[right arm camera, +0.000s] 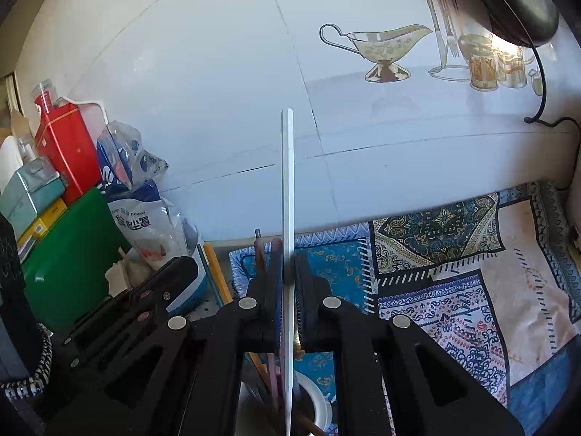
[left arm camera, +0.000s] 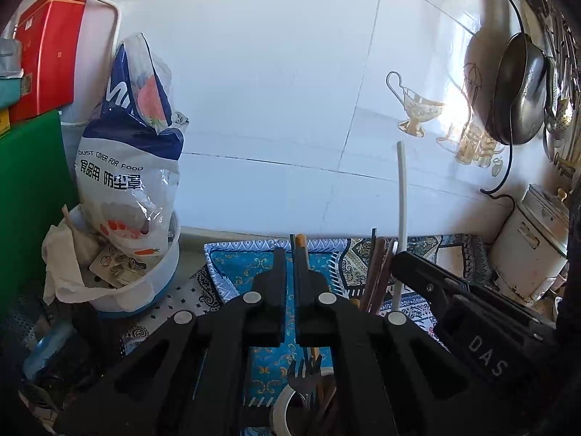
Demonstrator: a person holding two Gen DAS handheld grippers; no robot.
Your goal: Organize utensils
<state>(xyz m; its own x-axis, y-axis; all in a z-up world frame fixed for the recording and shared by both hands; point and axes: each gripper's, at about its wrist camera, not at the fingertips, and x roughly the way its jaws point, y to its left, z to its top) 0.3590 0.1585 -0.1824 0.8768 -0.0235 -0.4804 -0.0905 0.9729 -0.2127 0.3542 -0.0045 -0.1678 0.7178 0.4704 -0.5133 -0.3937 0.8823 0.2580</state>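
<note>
Our right claw (right arm camera: 289, 283) is clenched on a white chopstick (right arm camera: 287, 218), which stands almost upright between the pads, its top rising well above the fingers against the wall and its lower end reaching down toward a white cup (right arm camera: 319, 403) just below. Our left claw (left arm camera: 289, 276) is clenched too, its pads nearly touching on an orange chopstick (left arm camera: 300, 245) and a thin dark stick beside it, whose tips show just past the fingertips. Below the left claw we see the cup (left arm camera: 281, 410) again, with a dark fork (left arm camera: 305, 381) and brown sticks standing in it. To the right of the left claw, in its view, more brown chopsticks (left arm camera: 377, 272) stand close together, and the right claw (left arm camera: 403, 258) with the white chopstick (left arm camera: 401, 196) is just beside them. Under both claws the surface carries a blue patterned tray (left arm camera: 232, 265) lying on a patterned cloth (right arm camera: 472, 290). On the left a white bowl (left arm camera: 159, 287) holds a printed plastic bag (left arm camera: 130, 167) and crumpled paper; a green board (left arm camera: 29, 210) and a red tin (left arm camera: 51, 51) stand further left. The far wall is white tile (left arm camera: 272, 91) with cup decals, and on the right a dark pan (left arm camera: 523, 94) hangs beside a white box (left arm camera: 526, 250).
</note>
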